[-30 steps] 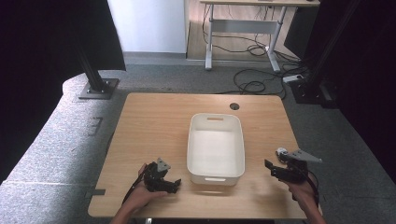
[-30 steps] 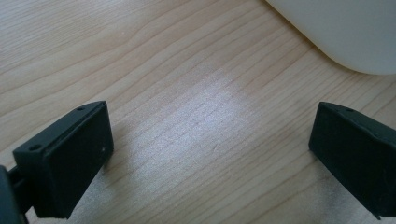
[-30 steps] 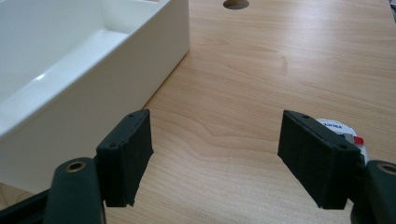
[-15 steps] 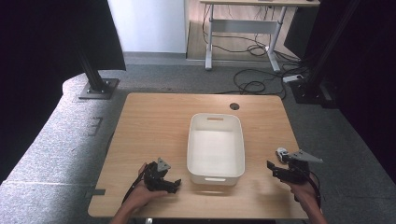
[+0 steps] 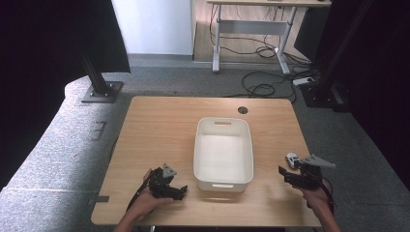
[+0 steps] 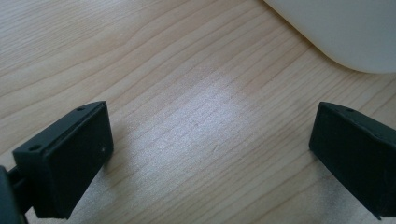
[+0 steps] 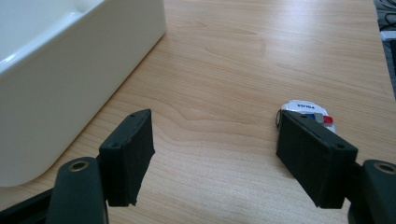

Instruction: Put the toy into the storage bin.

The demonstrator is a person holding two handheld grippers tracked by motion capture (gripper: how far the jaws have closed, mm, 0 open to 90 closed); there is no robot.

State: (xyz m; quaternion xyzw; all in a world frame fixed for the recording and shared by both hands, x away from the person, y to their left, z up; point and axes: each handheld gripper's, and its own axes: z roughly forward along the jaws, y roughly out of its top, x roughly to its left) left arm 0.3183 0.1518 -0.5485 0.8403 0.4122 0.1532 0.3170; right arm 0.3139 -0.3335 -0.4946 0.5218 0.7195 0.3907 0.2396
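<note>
Resting on one table (image 5: 159, 125): one tub (image 5: 223, 153), one toy car (image 5: 291, 159), two spread tools (image 5: 164, 186) (image 5: 299, 178).

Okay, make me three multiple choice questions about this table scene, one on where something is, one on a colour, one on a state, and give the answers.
1. Where is the small toy car?
A. inside the bin
B. on the table beside the right tongs
C. beside the left tongs

2. What colour is the bin?
A. white
B. blue
C. black

3. How do the right tongs stand?
A. shut on the car
B. shut on the bin's rim
C. open, holding nothing

Answers: 1 B, the car lies on the wood near the right tongs; 2 A, its walls are white; 3 C, bare table shows between the jaws.
</note>
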